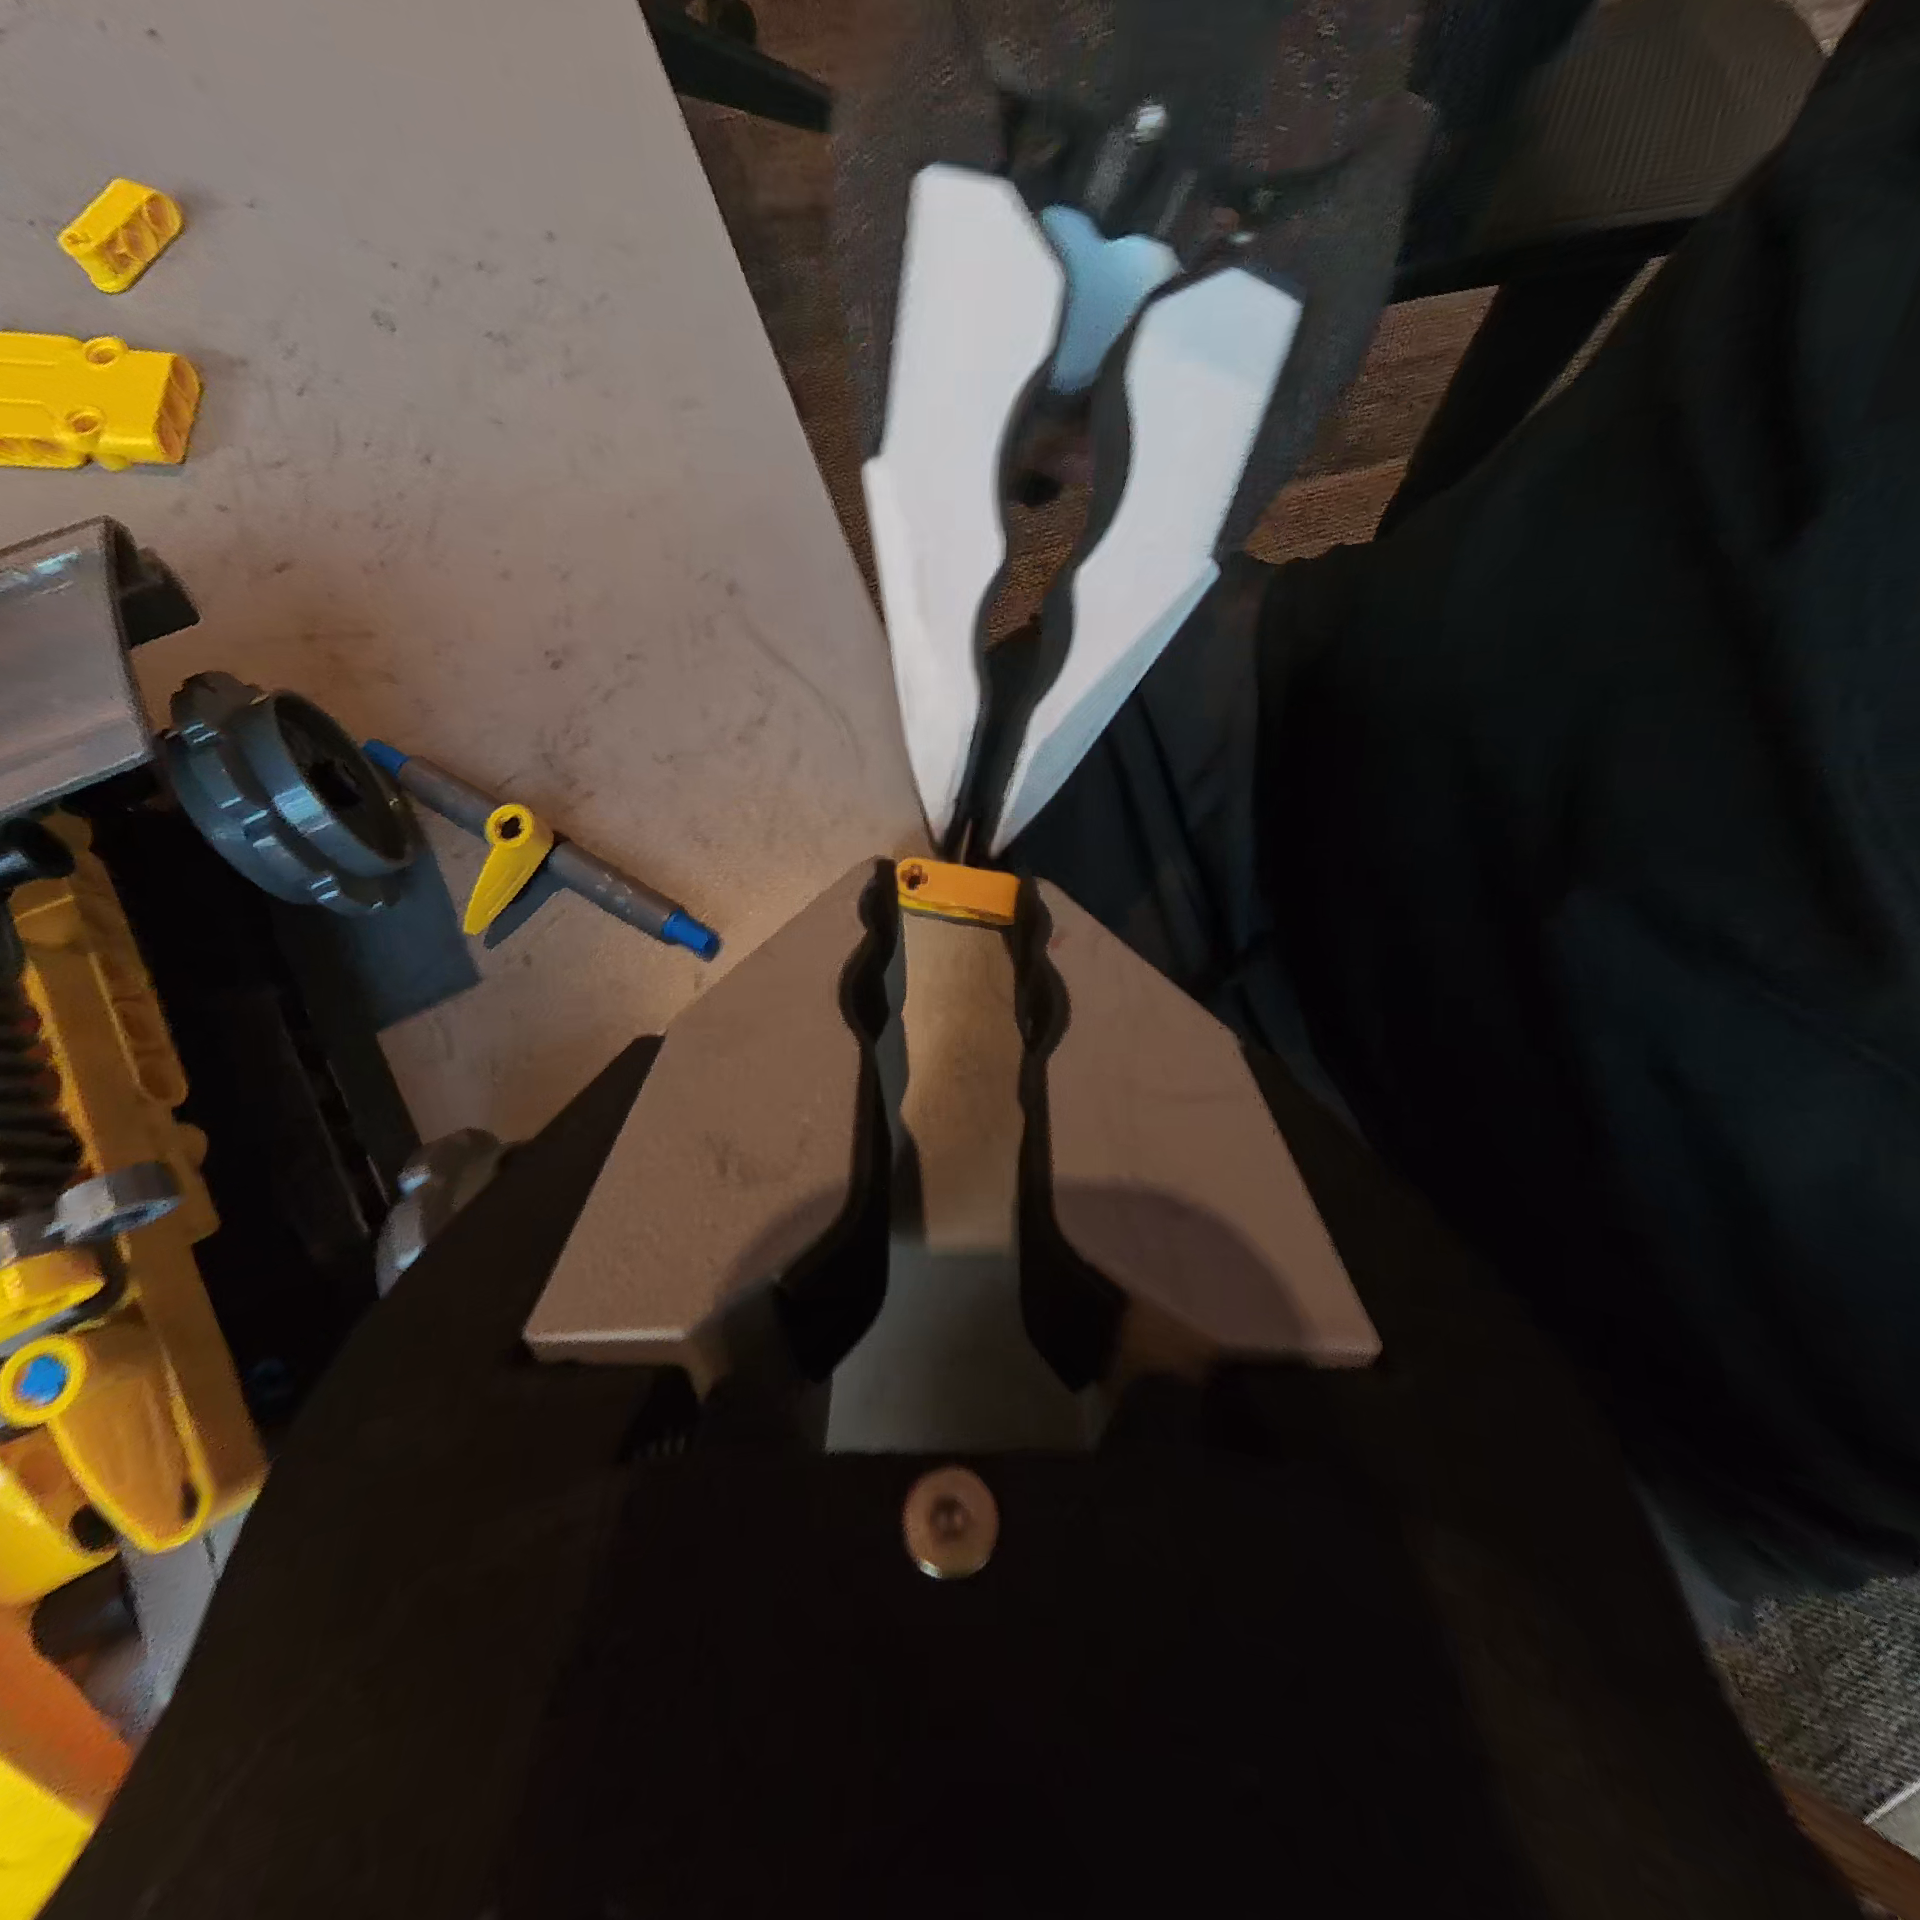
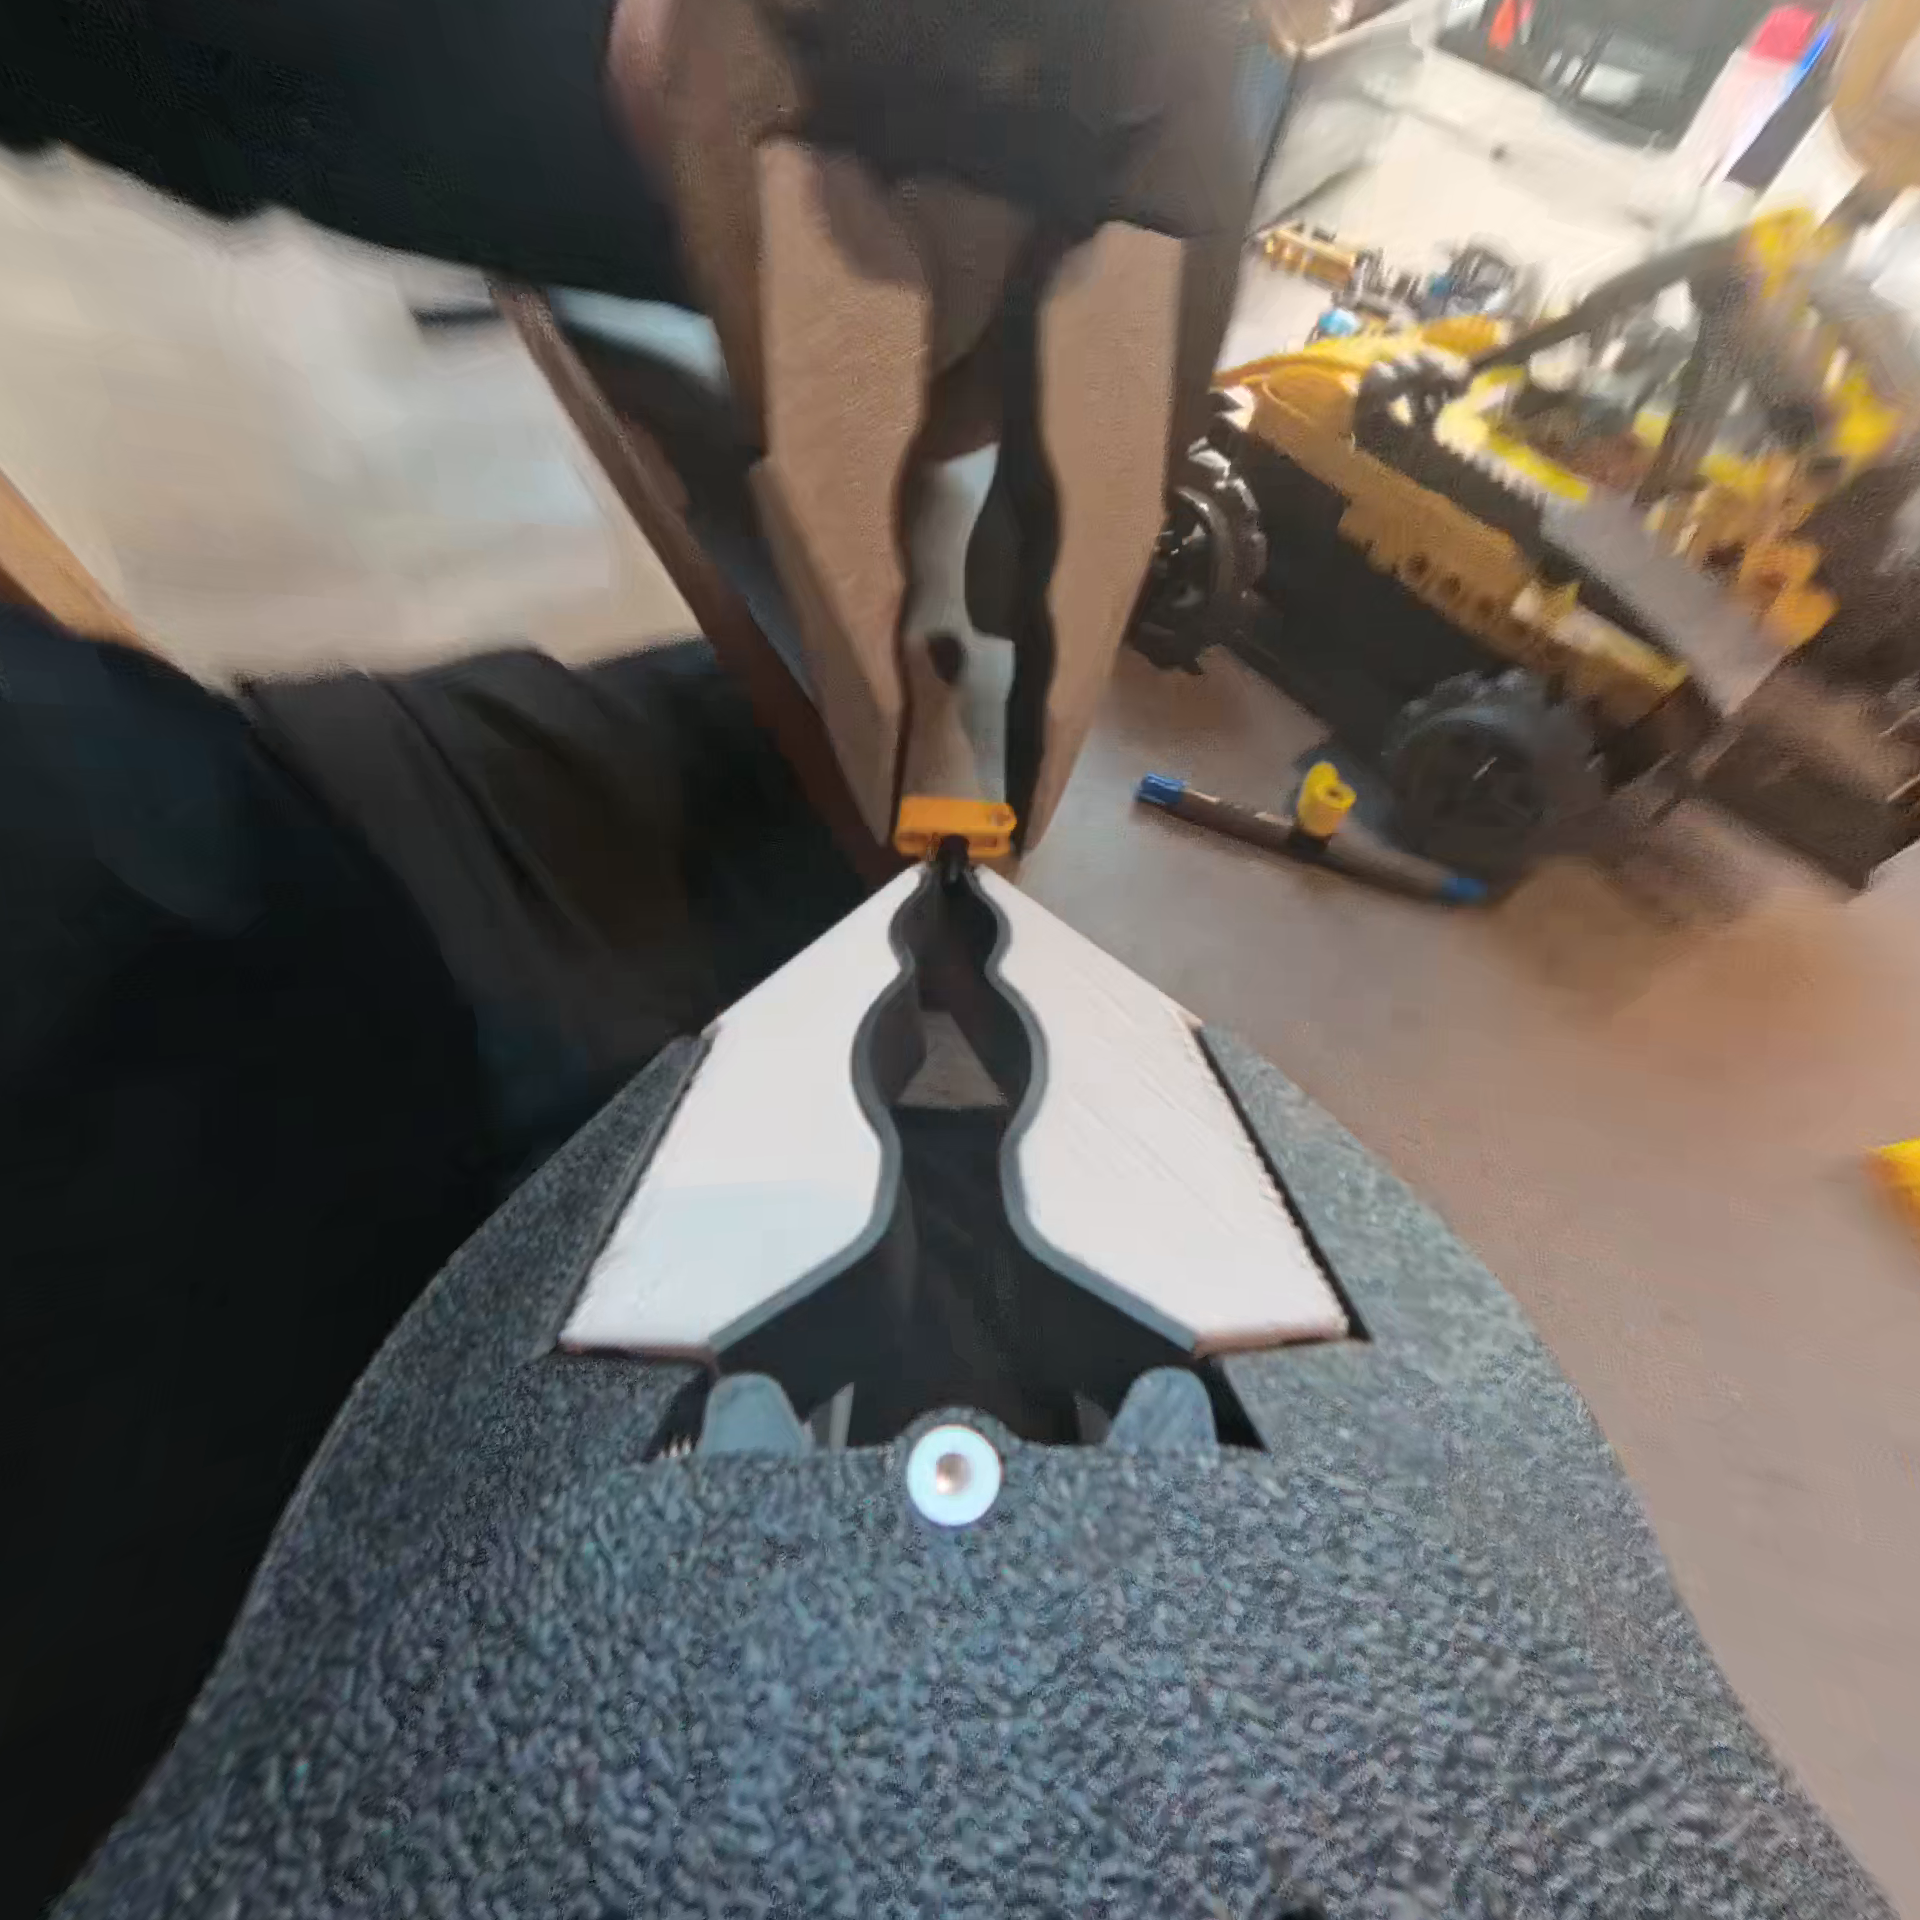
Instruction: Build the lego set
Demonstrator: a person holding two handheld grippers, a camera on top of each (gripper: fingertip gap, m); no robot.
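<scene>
While both tools meet tip to tip off the table edge, the scene is logged as follows.

Left gripper: the left gripper (image 1: 956, 904) has tan fingers clenched on the ends of a small orange connector piece (image 1: 956, 891), which is pinched crosswise between the two tips.

Right gripper: the right gripper (image 2: 951, 871) has white fingers closed almost tip to tip on a small black pin (image 2: 949, 854); the pin sits at the underside of the orange connector piece (image 2: 954, 821). Whether the pin is seated in a hole cannot be told.

Piece location: the piece is held in the air just past the table (image 1: 499, 468) corner, over dark cloth (image 1: 1610, 831), between the two sets of tips.

Handling (judged): hard moulded plastic, very light, stiff, smooth and likely slippery; not fragile, but easily flicked out if squeezed off-centre. The short flat ends are judged the best hold, as now, leaving the holes free.

Pin handling (judged): tiny, rigid, easily dropped; best held by its shaft, square to the hole.

Nearby on table: a grey axle with blue ends (image 1: 540, 847) carrying a yellow lever piece (image 1: 504, 862) is seen, beside a dark grey gear ring (image 1: 291, 795).

Model: a yellow and black toy vehicle (image 2: 1507, 582) with black wheels stands further along, blurred.

Loose parts: two yellow bricks (image 1: 104, 312) lie well apart from the grippers.
</scene>
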